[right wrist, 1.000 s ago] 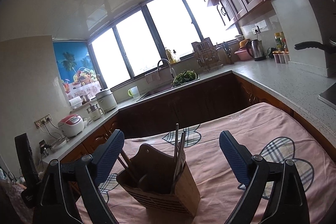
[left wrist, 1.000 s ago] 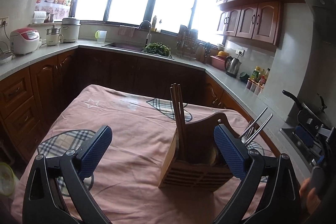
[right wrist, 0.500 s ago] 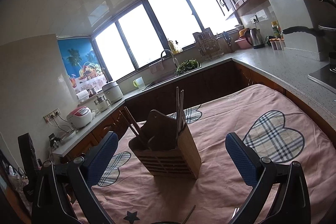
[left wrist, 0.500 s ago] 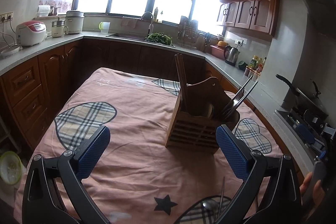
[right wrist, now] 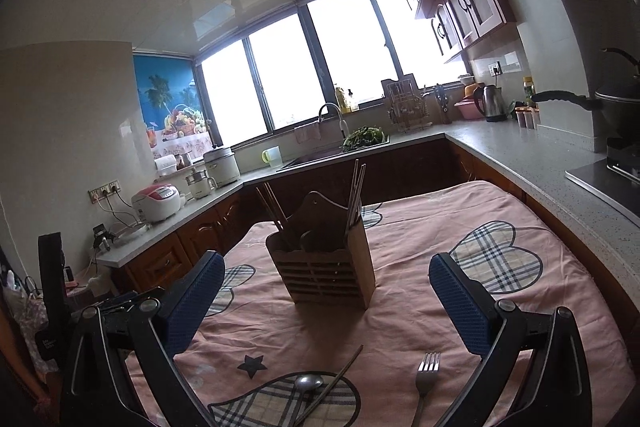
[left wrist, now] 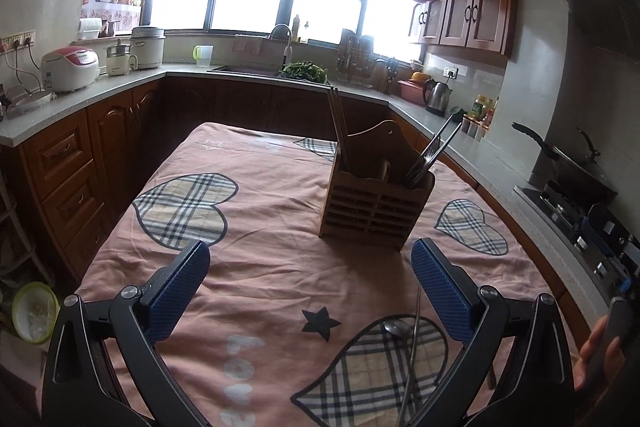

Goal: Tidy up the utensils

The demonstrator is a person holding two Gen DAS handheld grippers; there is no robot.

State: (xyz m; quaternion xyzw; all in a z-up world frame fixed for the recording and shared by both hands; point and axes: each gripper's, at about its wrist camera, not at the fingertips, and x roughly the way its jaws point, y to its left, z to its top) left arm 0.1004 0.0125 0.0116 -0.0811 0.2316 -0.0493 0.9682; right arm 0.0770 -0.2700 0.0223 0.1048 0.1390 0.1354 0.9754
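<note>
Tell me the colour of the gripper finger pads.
Blue, with a fine textured grid; the left gripper's pads show it best in the left wrist view.

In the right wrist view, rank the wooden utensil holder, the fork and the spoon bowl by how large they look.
1. Wooden utensil holder, clearly largest.
2. Fork, though the frame edge cuts off its handle.
3. Spoon bowl, smallest.

Fork and spoon lie nearer the camera.

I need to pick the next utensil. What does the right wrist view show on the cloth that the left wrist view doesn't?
Only the right wrist view shows the fork and a dark chopstick crossing by the spoon. Only the left wrist view shows a thin metal rod beside the spoon. Both show the wooden holder standing upright with utensils in it, and both the left gripper and right gripper open and empty.
</note>
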